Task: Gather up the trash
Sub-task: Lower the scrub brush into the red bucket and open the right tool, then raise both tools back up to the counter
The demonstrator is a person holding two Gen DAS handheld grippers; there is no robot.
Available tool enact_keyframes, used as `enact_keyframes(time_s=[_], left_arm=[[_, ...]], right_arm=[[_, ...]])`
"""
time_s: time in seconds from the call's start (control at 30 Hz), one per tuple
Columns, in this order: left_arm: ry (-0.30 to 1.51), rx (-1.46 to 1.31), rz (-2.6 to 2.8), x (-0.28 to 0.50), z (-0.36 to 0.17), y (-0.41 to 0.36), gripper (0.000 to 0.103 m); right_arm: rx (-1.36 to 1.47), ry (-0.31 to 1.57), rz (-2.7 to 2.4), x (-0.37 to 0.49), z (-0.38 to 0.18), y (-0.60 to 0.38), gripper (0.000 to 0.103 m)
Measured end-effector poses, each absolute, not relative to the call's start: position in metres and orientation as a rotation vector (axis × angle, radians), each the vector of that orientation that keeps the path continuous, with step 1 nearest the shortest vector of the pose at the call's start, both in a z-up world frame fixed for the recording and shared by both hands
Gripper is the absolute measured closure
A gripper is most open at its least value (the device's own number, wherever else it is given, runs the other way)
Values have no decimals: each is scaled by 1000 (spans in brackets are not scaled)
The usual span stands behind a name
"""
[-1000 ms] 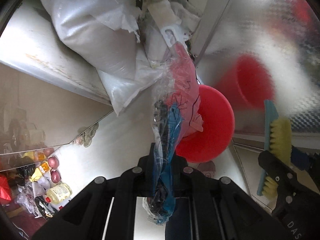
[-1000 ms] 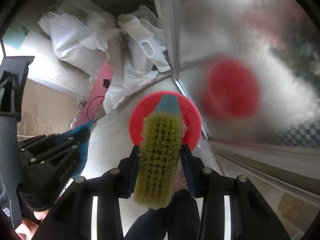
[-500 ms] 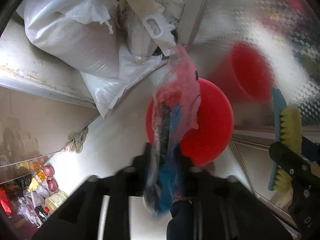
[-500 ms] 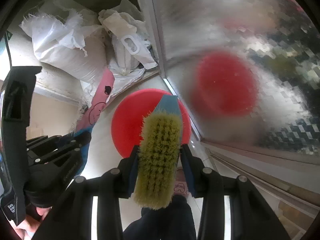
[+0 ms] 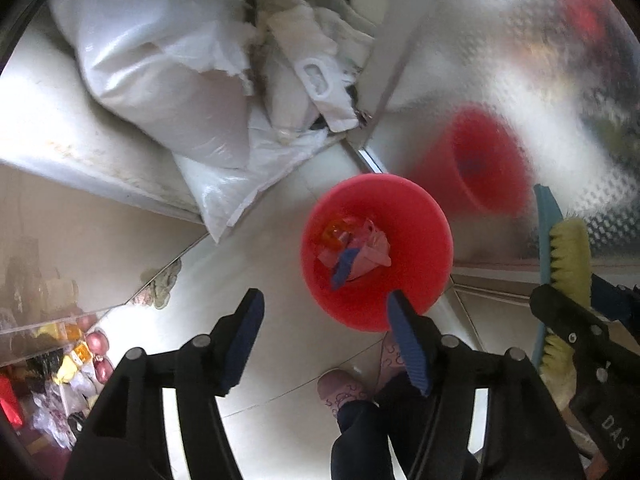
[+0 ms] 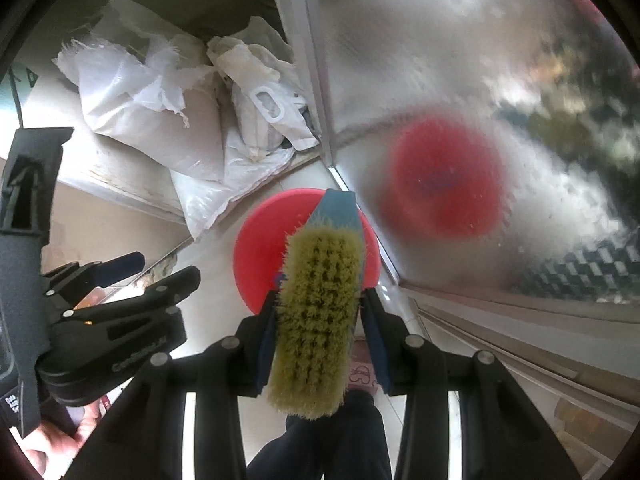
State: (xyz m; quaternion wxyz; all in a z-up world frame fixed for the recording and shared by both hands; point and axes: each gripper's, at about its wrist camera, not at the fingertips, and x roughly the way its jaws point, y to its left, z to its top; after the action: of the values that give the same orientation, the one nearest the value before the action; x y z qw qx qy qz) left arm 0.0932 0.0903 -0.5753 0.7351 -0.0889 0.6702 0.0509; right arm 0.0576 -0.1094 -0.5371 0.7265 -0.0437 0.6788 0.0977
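Observation:
A red bin (image 5: 420, 220) stands on the pale floor below both grippers. Inside it lies a crumpled pink, blue and clear plastic wrapper (image 5: 360, 252) beside other scraps. My left gripper (image 5: 323, 300) hangs above the bin's near rim, pointing down; its jaws are opening and nothing is between them. The right wrist view shows the left gripper (image 6: 164, 266) at the left, a hand under it. My right gripper (image 6: 320, 298) is shut on a scrubbing brush (image 6: 316, 328) with yellow-green bristles and a teal back. That brush covers most of the bin (image 6: 256, 248).
White sacks and plastic bags (image 5: 168, 92) pile up in the corner behind the bin. A patterned metal panel (image 5: 520, 60) at the right mirrors the bin. A person's pink slipper (image 5: 340, 392) is near it. Packets and bottles (image 5: 60, 360) lie at the lower left.
The left gripper, earlier shut on the plastic wrapper, has spread its jaws, and the wrapper now lies in the red bin. The right gripper still clamps the brush.

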Motion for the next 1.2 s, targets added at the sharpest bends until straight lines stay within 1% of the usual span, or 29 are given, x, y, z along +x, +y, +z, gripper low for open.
enact_keyframes(time_s=[0.03, 0.07, 0.2, 0.27, 0.57, 0.6, 0.63, 0.67, 0.7, 0.73, 0.77, 0.83, 0.87, 1.07, 1.13, 1.2], left_arm=[[1475, -207, 129, 91, -574, 95, 33], [1479, -222, 149, 89, -574, 101, 30], [1491, -240, 197, 81, -577, 119, 25], [1491, -224, 218, 77, -578, 124, 20], [1502, -191, 260, 68, -587, 141, 14], [1499, -199, 264, 66, -585, 142, 13], [1494, -207, 269, 65, -584, 143, 8], [1490, -213, 271, 64, -584, 144, 1], [1488, -219, 277, 63, -582, 145, 0], [1486, -225, 281, 62, -581, 144, 0], [1483, -233, 282, 61, -579, 144, 0], [1479, -239, 282, 60, -575, 143, 0], [1475, -239, 285, 59, -571, 142, 0], [1452, -233, 298, 46, -529, 141, 0], [1442, -229, 298, 40, -505, 141, 0], [1424, -224, 308, 33, -476, 143, 0]], right_arm=[[-99, 1495, 222, 58, -536, -107, 65], [-102, 1494, 228, 58, -534, -104, 65], [-109, 1494, 253, 59, -534, -94, 65], [-113, 1495, 266, 60, -537, -90, 65], [-142, 1530, 303, 63, -558, -76, 65], [-145, 1538, 311, 63, -560, -74, 65], [-153, 1546, 316, 63, -562, -74, 64], [-164, 1547, 314, 63, -563, -73, 58], [-168, 1544, 315, 63, -562, -73, 53], [-164, 1540, 319, 62, -561, -74, 40], [-160, 1536, 323, 62, -559, -74, 30], [-168, 1522, 328, 60, -555, -75, 22], [-180, 1517, 329, 60, -553, -74, 20], [-191, 1506, 364, 53, -525, -73, 19], [-196, 1498, 375, 50, -508, -71, 19], [-187, 1490, 390, 47, -486, -69, 16]])
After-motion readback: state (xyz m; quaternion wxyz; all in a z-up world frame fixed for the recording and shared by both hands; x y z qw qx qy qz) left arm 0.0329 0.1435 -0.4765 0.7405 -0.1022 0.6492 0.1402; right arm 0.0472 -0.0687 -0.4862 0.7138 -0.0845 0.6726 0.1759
